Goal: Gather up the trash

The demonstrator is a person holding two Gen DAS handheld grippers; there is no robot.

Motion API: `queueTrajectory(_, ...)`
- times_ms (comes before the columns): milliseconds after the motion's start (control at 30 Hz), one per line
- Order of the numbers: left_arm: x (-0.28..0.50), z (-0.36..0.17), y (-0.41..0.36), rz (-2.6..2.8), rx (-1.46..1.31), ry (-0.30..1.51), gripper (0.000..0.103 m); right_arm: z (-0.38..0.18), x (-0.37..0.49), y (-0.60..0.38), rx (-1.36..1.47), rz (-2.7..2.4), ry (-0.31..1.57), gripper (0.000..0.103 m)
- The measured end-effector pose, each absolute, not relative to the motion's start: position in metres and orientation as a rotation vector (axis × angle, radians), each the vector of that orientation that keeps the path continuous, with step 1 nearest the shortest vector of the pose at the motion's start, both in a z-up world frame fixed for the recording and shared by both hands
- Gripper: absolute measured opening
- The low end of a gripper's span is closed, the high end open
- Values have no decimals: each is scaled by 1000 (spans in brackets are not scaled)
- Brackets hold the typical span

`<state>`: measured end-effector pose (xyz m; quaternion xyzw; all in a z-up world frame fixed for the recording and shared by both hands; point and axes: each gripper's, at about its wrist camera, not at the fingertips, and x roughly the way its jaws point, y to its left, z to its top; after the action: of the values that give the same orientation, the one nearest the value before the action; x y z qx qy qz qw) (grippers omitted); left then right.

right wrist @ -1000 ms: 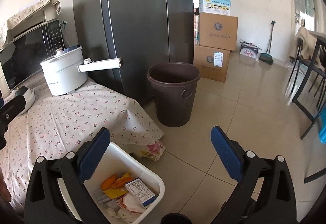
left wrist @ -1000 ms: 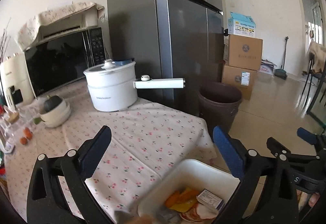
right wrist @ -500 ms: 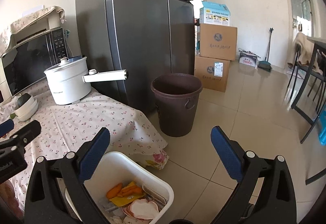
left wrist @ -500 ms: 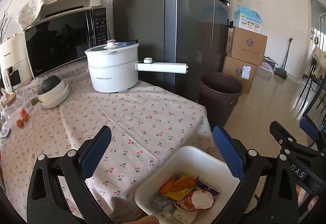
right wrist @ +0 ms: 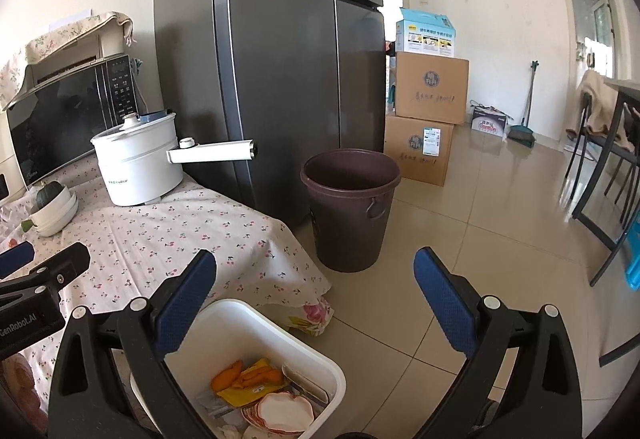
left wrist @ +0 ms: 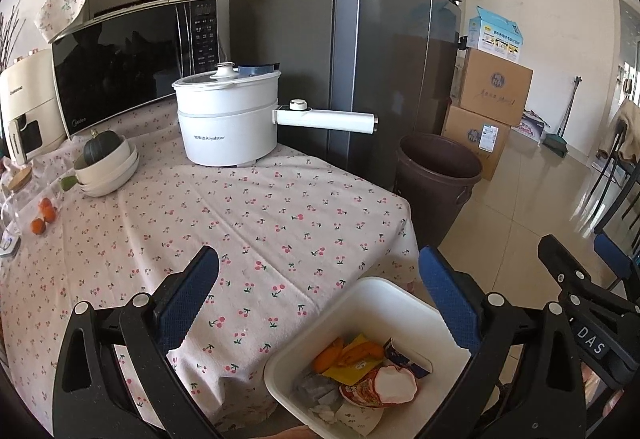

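A small white bin [left wrist: 396,305] stands on the floor beside the table corner, holding orange peels, wrappers and a crumpled cup lid [left wrist: 372,371]; it also shows in the right wrist view [right wrist: 276,327]. My left gripper [left wrist: 320,295] is open and empty above the table edge and the bin. My right gripper [right wrist: 314,291] is open and empty above the bin and the floor. A large brown trash can [right wrist: 348,207] stands by the fridge; it also shows in the left wrist view [left wrist: 434,179].
The table has a cherry-print cloth [left wrist: 224,223] with a white electric pot [left wrist: 228,119], stacked bowls with a squash [left wrist: 106,167], a microwave [left wrist: 128,59] and small oranges [left wrist: 42,217]. A grey fridge [right wrist: 280,59], cardboard boxes [right wrist: 428,119] and a dark table with chairs [right wrist: 608,151] stand around the tiled floor.
Both grippers have risen and drawn back a little, so more of the tablecloth and the white bin shows. Both stay open and empty.
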<state>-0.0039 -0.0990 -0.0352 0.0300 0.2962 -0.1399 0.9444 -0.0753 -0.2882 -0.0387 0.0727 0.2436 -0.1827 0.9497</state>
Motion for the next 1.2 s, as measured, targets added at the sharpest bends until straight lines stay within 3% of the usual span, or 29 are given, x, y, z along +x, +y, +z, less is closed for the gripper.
queueTrajectory(1200,-6,-41,-100,-314,73,584,93,-42,-74,-286,152,-362,519,96)
